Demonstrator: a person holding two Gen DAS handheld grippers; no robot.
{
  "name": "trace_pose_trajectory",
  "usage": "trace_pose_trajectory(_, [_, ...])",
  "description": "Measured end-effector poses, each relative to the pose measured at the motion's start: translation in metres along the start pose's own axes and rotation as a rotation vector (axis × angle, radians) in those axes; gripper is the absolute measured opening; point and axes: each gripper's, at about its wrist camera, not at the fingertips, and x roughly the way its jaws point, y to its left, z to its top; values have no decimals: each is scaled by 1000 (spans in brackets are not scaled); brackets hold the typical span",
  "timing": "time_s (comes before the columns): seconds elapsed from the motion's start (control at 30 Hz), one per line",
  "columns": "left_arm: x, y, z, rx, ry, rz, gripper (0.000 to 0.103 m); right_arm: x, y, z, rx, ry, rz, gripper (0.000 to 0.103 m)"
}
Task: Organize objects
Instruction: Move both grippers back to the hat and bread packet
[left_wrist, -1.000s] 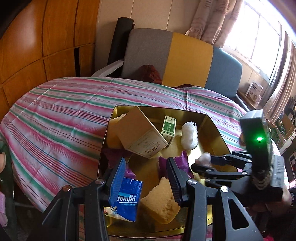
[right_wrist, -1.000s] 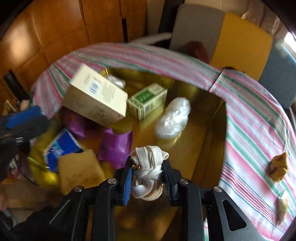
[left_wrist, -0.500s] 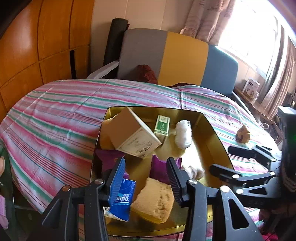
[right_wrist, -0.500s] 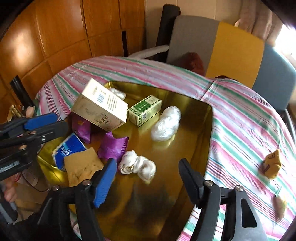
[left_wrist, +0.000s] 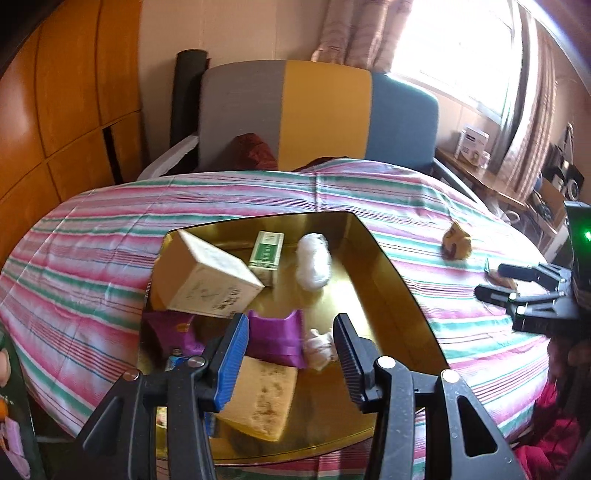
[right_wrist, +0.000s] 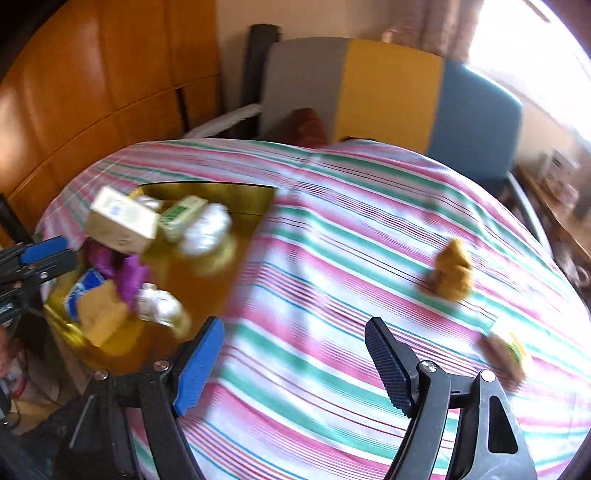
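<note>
A gold tray (left_wrist: 391, 284) on the striped tablecloth holds a cream box (left_wrist: 207, 284), a green box (left_wrist: 267, 254), a white plastic ball (left_wrist: 314, 262), a purple packet (left_wrist: 275, 336), a white knotted cloth (left_wrist: 319, 345) and a yellow sponge (left_wrist: 262, 398). My left gripper (left_wrist: 290, 354) hovers open over the tray's near end, empty. My right gripper (right_wrist: 293, 365) is over bare striped cloth right of the tray, jaws opening with nothing between them. A crumpled yellow-brown lump (right_wrist: 452, 275) lies beyond it, and a second small piece (right_wrist: 504, 354) lies to its right.
A blue tissue pack (right_wrist: 79, 291) lies at the tray's near left corner. A grey, yellow and blue sofa (left_wrist: 325, 114) stands behind the table, wooden cabinets (left_wrist: 55, 110) on the left, and a cluttered side table (left_wrist: 476, 155) under the window on the right.
My right gripper let go of the white knotted cloth, which now lies in the tray, opened wide and swung right over the tablecloth. My left gripper drew back slightly.
</note>
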Motion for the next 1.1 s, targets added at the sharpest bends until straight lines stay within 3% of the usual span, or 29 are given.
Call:
trace_pose_trajectory(0.47, [10, -66, 10, 159, 18, -49, 48, -17, -152, -30, 266, -6, -249, 86])
trace_pose_trajectory(0.63, [21, -98, 21, 214, 26, -78, 48, -19, -212, -59, 496, -34, -323, 87])
trace_pose_trajectory(0.73, [30, -118, 28, 236, 33, -103, 48, -19, -241, -75, 656, 7, -354, 87])
trace_pose_trajectory(0.9, [49, -153, 38, 272, 55, -140, 48, -33, -259, -84, 778, -44, -330, 89])
trace_pose_trajectory(1.1, [76, -191, 47, 318, 91, -169, 48, -39, -260, -86, 800, -49, -323, 90])
